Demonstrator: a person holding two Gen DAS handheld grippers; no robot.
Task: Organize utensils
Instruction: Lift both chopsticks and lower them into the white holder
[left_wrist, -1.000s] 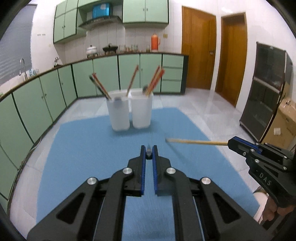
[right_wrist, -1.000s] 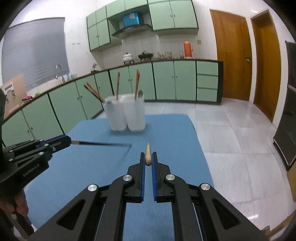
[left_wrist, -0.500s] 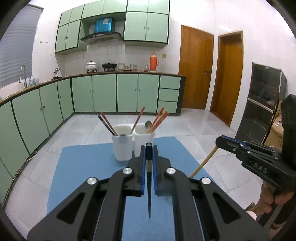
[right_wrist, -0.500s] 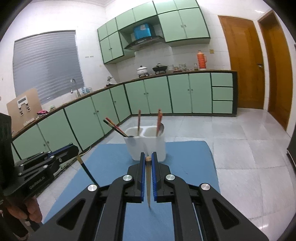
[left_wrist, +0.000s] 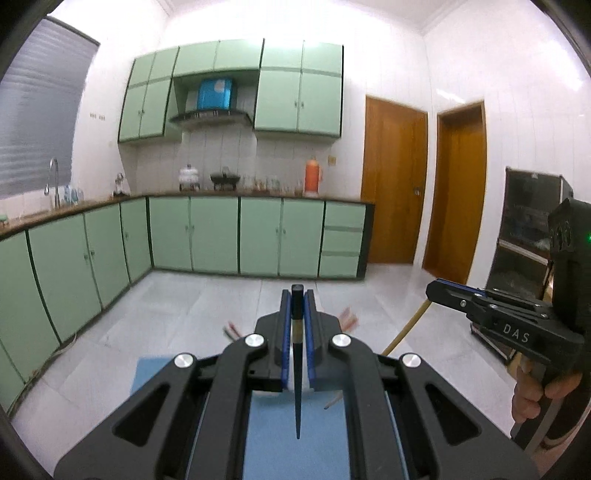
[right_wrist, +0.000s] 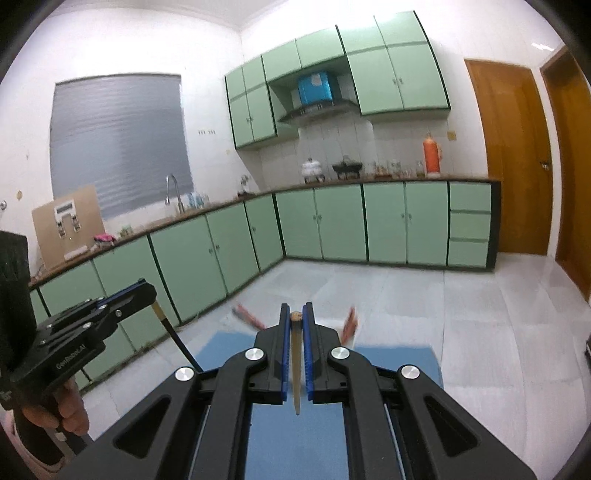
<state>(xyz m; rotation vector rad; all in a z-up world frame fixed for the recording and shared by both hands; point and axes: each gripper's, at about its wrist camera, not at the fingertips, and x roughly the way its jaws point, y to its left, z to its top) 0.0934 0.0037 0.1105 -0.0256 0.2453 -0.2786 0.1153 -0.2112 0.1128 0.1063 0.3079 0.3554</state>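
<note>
Two chopsticks in play, one per tongs. Left tongs (left_wrist: 297, 295) clamped on a dark chopstick (left_wrist: 297, 387): blunt end pinched between the blue pads, taper hanging down toward the camera. Right tongs (right_wrist: 296, 314) clamped on a pale wooden chopstick (right_wrist: 296, 373), same arrangement, point down.

Both tongs point out across the kitchen, only slightly below level. Blue mat (left_wrist: 295, 443) on the bench lies below and behind the fingers. Holder cups mostly hidden behind the tongs; only blurred red-tipped chopsticks (right_wrist: 349, 325) fanning out to either side of the fingers mark where they stand, just beyond and below the tips.

Judged step: carry each stick over the cups and drop it in.

How to do it well:
- Keep the pinch firm; the sticks hang from one end and could swing or slip.
- Bring each point over a cup mouth before lowering, since the cups are out of sight.
- Steer clear of sticks already leaning in the cups.
- Keep the two tongs apart so the sticks do not cross.
- Release only once the point is well inside.
</note>
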